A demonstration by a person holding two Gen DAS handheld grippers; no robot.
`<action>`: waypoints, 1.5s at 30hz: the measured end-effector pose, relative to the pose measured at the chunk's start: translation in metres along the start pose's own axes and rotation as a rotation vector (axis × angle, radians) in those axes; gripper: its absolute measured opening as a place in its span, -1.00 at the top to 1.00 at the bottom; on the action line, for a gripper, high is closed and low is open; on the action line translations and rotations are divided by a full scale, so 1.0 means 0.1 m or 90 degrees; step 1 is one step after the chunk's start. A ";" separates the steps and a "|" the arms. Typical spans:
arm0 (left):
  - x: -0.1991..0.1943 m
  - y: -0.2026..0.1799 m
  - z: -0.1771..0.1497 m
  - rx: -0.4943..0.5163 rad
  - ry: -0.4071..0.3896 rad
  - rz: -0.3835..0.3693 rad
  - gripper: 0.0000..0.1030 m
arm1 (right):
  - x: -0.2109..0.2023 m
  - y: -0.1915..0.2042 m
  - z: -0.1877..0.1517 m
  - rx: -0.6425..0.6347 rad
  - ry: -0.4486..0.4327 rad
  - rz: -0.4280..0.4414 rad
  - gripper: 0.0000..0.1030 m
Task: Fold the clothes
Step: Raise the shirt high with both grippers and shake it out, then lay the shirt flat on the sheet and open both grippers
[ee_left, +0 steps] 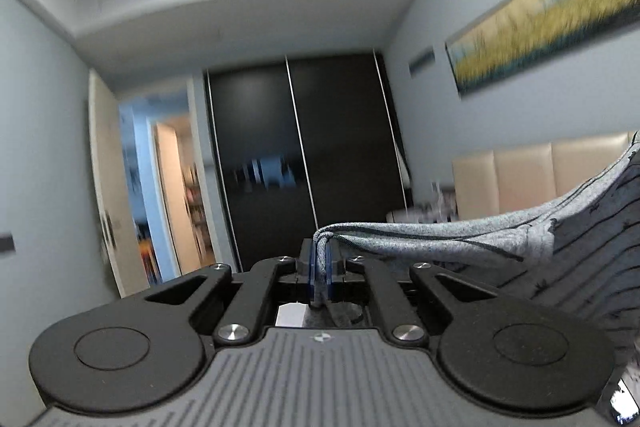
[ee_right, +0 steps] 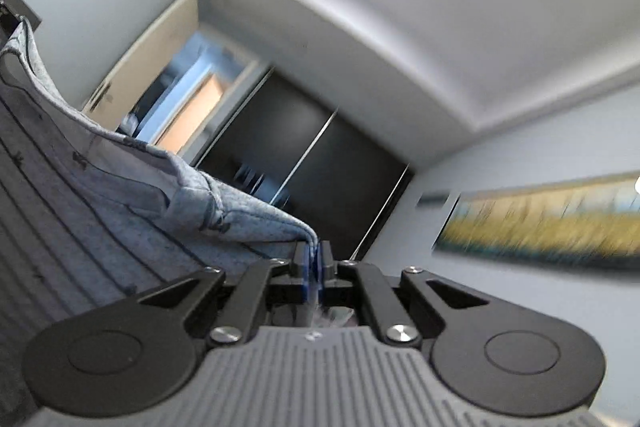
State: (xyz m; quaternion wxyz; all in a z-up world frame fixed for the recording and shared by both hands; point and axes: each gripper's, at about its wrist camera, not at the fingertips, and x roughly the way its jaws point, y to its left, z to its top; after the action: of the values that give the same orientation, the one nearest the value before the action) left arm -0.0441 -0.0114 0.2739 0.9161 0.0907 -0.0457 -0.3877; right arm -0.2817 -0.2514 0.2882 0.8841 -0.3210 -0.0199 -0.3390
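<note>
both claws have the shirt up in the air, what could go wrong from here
1. The left claw pinches only a thin bunched edge of the shirt; a tug could pull it free.
2. The right claw also holds just a corner, and the cloth sags between the two, so the fold may come out crooked.
3. Both cameras point at the ceiling and the wardrobe, and no surface shows below, so lowering the shirt would be blind.

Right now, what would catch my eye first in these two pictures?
The grey striped shirt, stretched in the air: the left gripper pinches one corner and the right gripper another. Behind it stand a dark wardrobe straight ahead and a long yellow painting on the right wall.
</note>
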 end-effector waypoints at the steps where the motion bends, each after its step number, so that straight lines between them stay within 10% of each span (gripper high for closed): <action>1: -0.12 0.01 0.08 -0.005 -0.024 0.002 0.94 | -0.10 -0.04 0.09 -0.004 -0.023 -0.014 0.93; 7: -0.73 -0.01 0.54 -0.017 -0.164 0.023 0.94 | -0.57 -0.30 0.53 0.011 -0.138 -0.086 0.93; 12: -0.63 -0.09 0.77 -0.002 -0.177 0.021 0.94 | -0.52 -0.45 0.72 0.047 -0.159 -0.114 0.93; 21: 0.58 -0.02 0.23 -0.002 0.024 0.021 0.94 | 0.45 -0.02 0.16 0.052 0.001 -0.009 0.93; 34: 2.85 0.00 -1.31 0.047 0.288 0.089 0.94 | 2.38 1.28 -1.07 0.005 0.240 0.097 0.93; 45: 4.15 -0.23 -2.92 0.078 0.492 0.057 0.94 | 3.75 2.46 -2.63 -0.025 0.460 0.166 0.92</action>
State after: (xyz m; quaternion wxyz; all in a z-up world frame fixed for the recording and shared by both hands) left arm 0.2734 -0.2869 -0.0115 0.8748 0.2825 0.2753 -0.2813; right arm 0.1090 -0.4854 0.0378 0.8637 -0.1975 0.3404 -0.3150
